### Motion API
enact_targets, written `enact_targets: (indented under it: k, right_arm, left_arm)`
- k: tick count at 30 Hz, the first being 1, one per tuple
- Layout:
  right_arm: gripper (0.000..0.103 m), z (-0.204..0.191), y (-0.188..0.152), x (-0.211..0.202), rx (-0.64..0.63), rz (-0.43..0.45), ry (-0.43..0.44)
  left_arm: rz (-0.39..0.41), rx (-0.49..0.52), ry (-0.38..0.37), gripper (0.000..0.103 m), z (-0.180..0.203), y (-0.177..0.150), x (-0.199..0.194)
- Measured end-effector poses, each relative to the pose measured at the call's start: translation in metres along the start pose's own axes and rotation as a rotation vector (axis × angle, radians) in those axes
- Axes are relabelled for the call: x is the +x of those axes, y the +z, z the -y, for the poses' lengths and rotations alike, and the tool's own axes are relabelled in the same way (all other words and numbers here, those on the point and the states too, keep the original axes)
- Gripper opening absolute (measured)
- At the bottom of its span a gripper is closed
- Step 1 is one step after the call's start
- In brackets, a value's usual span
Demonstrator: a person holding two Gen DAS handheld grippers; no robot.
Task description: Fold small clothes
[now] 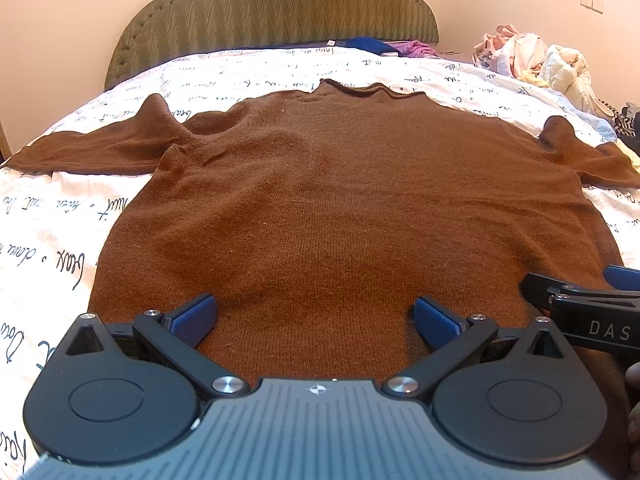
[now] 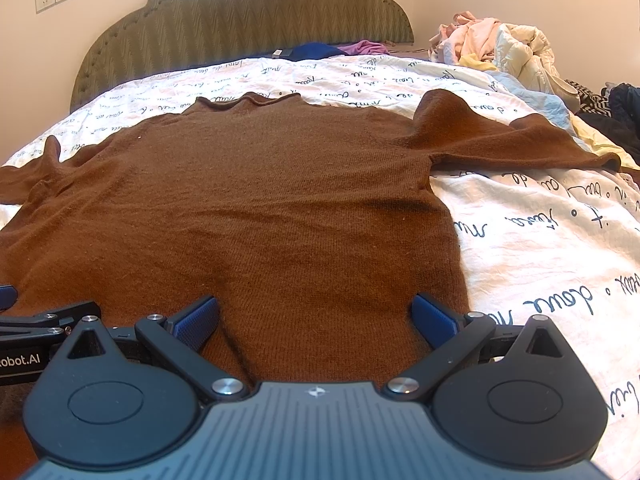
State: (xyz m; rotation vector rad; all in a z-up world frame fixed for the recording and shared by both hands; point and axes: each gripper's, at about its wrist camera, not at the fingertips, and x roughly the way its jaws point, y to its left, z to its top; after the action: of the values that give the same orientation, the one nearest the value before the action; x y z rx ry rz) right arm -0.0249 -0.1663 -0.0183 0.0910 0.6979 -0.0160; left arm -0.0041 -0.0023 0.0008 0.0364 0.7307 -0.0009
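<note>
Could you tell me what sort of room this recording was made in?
Most likely a bedroom: the brown sweater lies spread on a bed with a script-printed sheet, a padded green headboard stands against the wall, and loose clothes are piled alongside.

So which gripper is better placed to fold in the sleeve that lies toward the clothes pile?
Right. The right gripper, open, is over the sweater's hem on that side, and the sleeve lies to its right. The left gripper would probably have to cross over.
</note>
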Motion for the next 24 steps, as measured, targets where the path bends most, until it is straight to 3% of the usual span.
enact_targets:
  k: [24]
  right_arm:
    - [0.103, 0.0008, -0.0004, -0.0003, 0.0, 0.001, 0.0]
  left_arm:
    - [0.008, 0.017, 0.02, 0.103, 0.0032, -0.0008, -0.0014]
